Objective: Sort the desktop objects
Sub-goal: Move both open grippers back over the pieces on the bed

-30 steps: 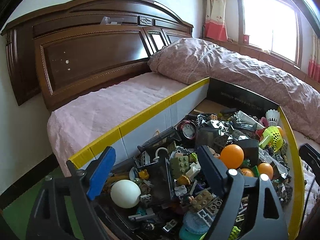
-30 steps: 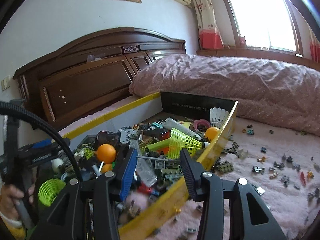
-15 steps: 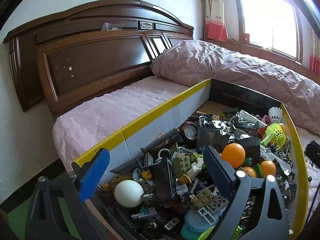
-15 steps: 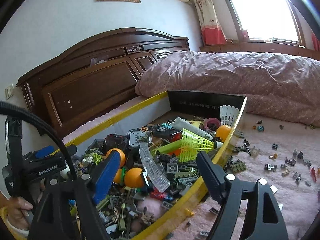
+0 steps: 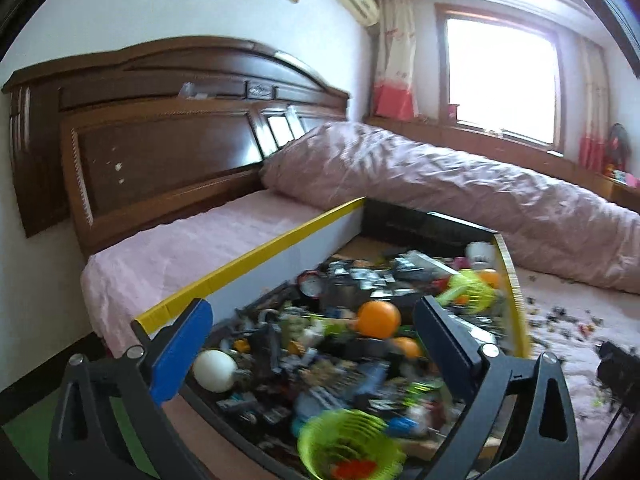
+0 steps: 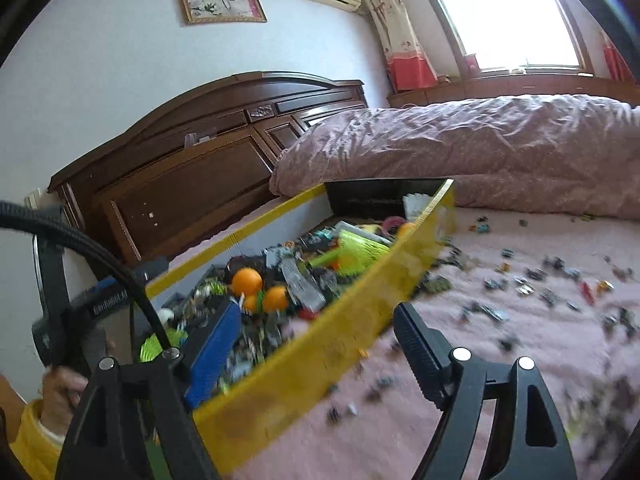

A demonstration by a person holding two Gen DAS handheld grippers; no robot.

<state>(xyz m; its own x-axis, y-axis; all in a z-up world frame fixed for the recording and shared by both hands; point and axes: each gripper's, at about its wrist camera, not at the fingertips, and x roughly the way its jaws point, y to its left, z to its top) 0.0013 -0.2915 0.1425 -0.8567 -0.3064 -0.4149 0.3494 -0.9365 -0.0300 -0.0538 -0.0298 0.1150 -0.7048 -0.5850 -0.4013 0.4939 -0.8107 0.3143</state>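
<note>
A pink bed (image 6: 500, 340) is seen carrying a yellow-rimmed box (image 6: 320, 344) heaped with toys, small pieces (image 6: 540, 288) scattered beside it. The left tongs (image 5: 312, 332) are held spread wide above the heap, empty; the right tongs (image 6: 316, 328) are likewise spread, straddling the box wall. An orange ball (image 5: 378, 319) lies on top.

My bed (image 6: 500, 360) carries it all on its pink sheet, with the dark wooden headboard (image 6: 192, 184) behind. The yellow-rimmed box (image 6: 320, 344) sits right on the sheet, a rumpled pink quilt (image 6: 480, 148) heaped past its far end. Small loose pieces (image 6: 540, 284) lie scattered on the sheet beside the box.
</note>
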